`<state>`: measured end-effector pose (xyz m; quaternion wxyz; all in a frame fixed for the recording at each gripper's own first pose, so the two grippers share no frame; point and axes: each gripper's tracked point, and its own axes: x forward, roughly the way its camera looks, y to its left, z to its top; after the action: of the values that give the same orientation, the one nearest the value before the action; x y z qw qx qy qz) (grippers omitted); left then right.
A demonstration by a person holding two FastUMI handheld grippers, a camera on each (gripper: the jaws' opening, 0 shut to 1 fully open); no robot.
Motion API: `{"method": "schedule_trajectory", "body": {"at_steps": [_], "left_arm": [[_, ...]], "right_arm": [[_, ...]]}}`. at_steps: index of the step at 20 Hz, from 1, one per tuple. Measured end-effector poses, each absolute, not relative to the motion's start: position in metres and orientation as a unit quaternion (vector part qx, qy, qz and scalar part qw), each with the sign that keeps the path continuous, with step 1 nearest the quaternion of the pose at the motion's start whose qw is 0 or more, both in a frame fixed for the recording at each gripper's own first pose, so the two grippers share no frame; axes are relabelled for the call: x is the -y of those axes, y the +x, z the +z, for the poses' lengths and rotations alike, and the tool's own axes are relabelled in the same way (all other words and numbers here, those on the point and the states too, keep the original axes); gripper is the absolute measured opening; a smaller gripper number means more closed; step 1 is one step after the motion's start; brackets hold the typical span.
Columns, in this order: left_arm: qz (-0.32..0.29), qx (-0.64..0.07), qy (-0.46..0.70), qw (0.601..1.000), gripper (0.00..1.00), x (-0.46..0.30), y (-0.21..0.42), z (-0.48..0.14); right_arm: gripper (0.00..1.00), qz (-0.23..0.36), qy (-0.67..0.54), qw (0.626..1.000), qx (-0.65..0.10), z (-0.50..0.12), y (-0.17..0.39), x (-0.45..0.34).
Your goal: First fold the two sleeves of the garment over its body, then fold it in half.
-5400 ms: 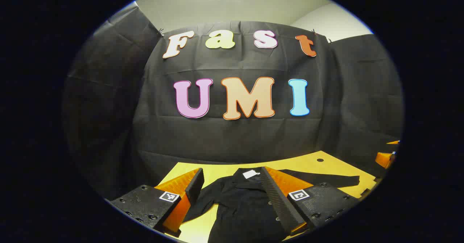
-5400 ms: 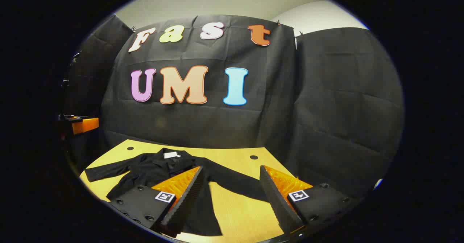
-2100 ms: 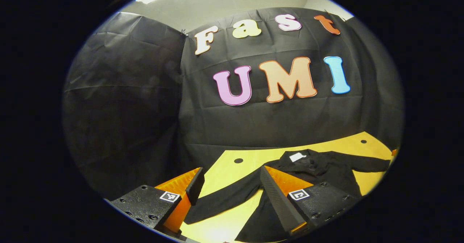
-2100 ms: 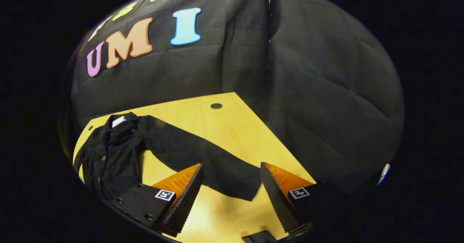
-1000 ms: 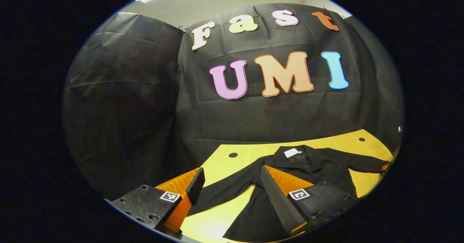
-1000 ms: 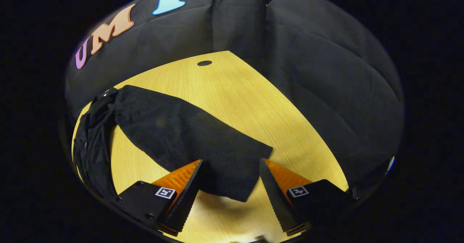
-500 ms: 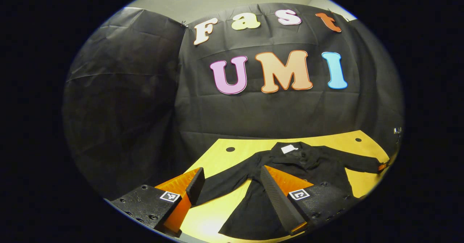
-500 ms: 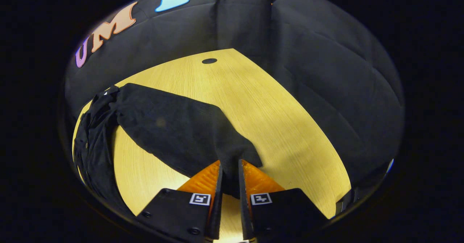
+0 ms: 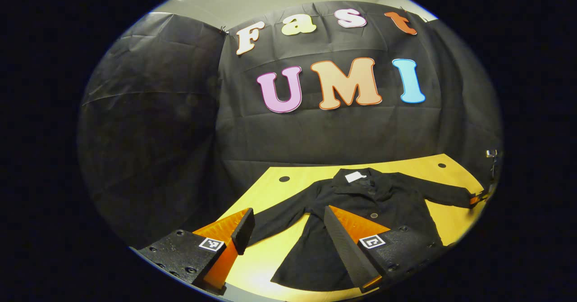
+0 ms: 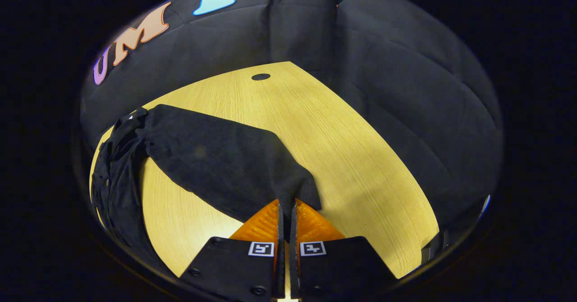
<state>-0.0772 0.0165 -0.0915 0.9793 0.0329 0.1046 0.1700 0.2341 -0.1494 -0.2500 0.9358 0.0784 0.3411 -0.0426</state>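
Observation:
A black long-sleeved shirt lies spread flat on the yellow wooden table, its collar and white label toward the far wall. My left gripper is open above the near edge, and the end of one sleeve lies between and beyond its fingers. In the right gripper view the other sleeve runs from the shirt body to my right gripper, which is shut on the cuff. That gripper's tip also shows far right at the cuff in the left gripper view.
The table has a round hole near each far corner. Black cloth walls close it in at the back and on both sides. Bare wood lies to the right of the held cuff.
My right gripper has gone from open around the sleeve cuff to shut on it, bunching the cloth. The left gripper stayed open and shifted slightly, with more of the shirt now in its view.

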Motion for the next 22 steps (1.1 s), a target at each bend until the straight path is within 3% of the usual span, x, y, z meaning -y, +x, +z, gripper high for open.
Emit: {"method": "schedule_trajectory", "body": {"at_steps": [6, 8, 9, 13, 14, 15, 17, 22], "left_arm": [[0.164, -0.112, 0.031, 0.98, 0.98, -0.013, -0.083, -0.103], [0.16, -0.112, 0.022, 0.981, 0.93, -0.014, -0.082, -0.105], [0.159, -0.113, 0.019, 0.981, 0.98, -0.017, -0.083, -0.108], [0.144, -0.121, 0.017, 0.982, 0.97, -0.031, -0.084, -0.114], [0.14, -0.124, 0.016, 0.982, 0.93, -0.035, -0.083, -0.115], [0.137, -0.124, 0.017, 0.983, 0.98, -0.041, -0.083, -0.113], [0.139, -0.126, 0.024, 0.982, 0.97, -0.056, -0.081, -0.114], [0.123, -0.127, 0.041, 0.983, 0.98, -0.086, -0.072, -0.114]], "right_arm": [[0.04, -0.044, 0.082, 0.936, -0.339, -0.249, 0.234, 0.149], [0.04, -0.049, 0.079, 0.935, -0.341, -0.248, 0.232, 0.151], [0.04, -0.054, 0.082, 0.935, -0.342, -0.249, 0.233, 0.15], [0.04, -0.078, 0.097, 0.928, -0.351, -0.247, 0.23, 0.15], [0.04, -0.086, 0.103, 0.925, -0.356, -0.245, 0.229, 0.148], [0.03, -0.092, 0.107, 0.922, -0.361, -0.245, 0.229, 0.147], [0.03, -0.103, 0.108, 0.918, -0.367, -0.243, 0.227, 0.145], [0.03, -0.118, 0.095, 0.929, -0.339, -0.206, 0.229, 0.128]]}}
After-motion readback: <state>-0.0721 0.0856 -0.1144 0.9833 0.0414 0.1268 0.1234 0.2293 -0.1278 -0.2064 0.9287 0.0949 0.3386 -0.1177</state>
